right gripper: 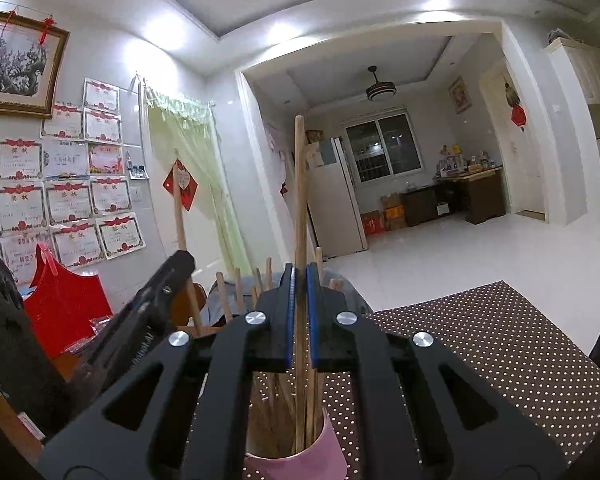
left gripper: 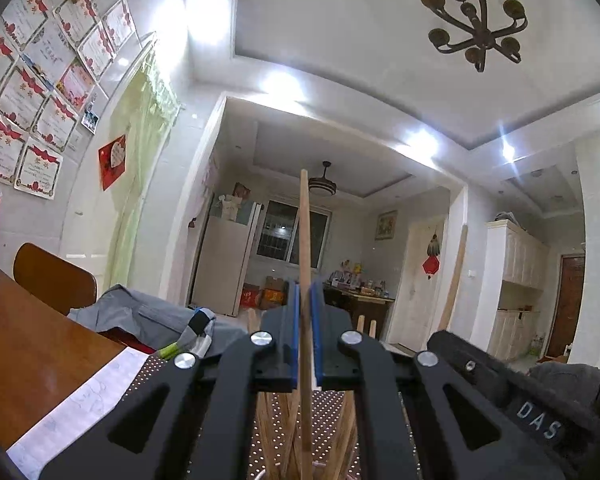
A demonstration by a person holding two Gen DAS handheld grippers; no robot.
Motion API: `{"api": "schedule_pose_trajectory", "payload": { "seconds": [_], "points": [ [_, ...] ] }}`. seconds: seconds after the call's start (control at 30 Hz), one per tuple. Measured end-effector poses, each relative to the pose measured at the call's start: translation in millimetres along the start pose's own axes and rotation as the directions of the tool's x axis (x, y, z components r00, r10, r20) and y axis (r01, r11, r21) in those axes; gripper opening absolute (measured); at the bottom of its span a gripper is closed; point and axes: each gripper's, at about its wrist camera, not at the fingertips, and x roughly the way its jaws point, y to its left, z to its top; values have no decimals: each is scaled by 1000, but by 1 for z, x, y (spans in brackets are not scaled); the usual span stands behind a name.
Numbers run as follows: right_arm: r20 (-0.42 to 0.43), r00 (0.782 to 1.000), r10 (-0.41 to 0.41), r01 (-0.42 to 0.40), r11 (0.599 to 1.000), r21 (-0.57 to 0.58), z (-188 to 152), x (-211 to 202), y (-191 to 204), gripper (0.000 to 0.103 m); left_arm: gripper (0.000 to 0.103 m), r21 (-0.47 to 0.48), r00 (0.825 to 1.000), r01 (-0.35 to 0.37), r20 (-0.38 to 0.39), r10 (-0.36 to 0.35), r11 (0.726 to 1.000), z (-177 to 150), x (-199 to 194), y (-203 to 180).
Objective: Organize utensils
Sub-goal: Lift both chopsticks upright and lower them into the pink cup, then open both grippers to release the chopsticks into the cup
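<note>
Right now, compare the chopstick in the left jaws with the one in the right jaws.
The left gripper's chopstick stands over a brown dotted mat, no cup visible in its view; the right gripper's chopstick reaches down into a pink cup of chopsticks. Both are plain wood, upright, clamped between shut blue-padded jaws.

Brown wooden table (left gripper: 24, 344) carried a dotted brown mat (right gripper: 500, 344), white paper (left gripper: 80, 404); pink cup (right gripper: 296, 462) stood on mat.

White walls (right gripper: 204, 92) are covered with paper awards (right gripper: 70, 200) on the left. A dark window (right gripper: 382, 148) is seen far off.
</note>
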Motion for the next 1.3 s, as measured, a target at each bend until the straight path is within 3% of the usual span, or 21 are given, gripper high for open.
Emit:
{"api": "schedule_pose_trajectory", "payload": {
  "seconds": [0.5, 0.9, 0.93, 0.97, 1.0, 1.1, 1.3],
  "points": [
    [-19, 1000, 12, -12, 1000, -13, -7, 3, 4, 6, 6, -9, 994, -61, 85, 62, 998, -15, -1, 7],
    [-57, 998, 10, -11, 1000, -8, -7, 9, 7, 6, 7, -8, 999, -40, 0, 40, 999, -18, 8, 4],
    [-59, 998, 11, -12, 1000, -6, -7, 9, 7, 6, 9, -11, 999, -33, -6, 33, 999, -18, 8, 4],
    [-61, 998, 12, -12, 1000, -5, -7, 9, 7, 6, 20, -15, 1000, -26, -18, 26, 1000, -18, 8, 5],
    [-64, 998, 11, -11, 1000, -1, -6, 10, 6, 6, 25, -16, 999, -25, -27, 25, 1000, -17, 9, 5],
    [-81, 997, 8, -7, 1000, 14, -5, 12, 5, 6, 28, -14, 998, -26, -51, 25, 1000, -16, 9, 5],
    [-118, 993, 4, 0, 999, 36, -5, 15, 0, 6, 43, 55, 989, -62, -134, 69, 997, -4, 3, -2]
  ]
}}
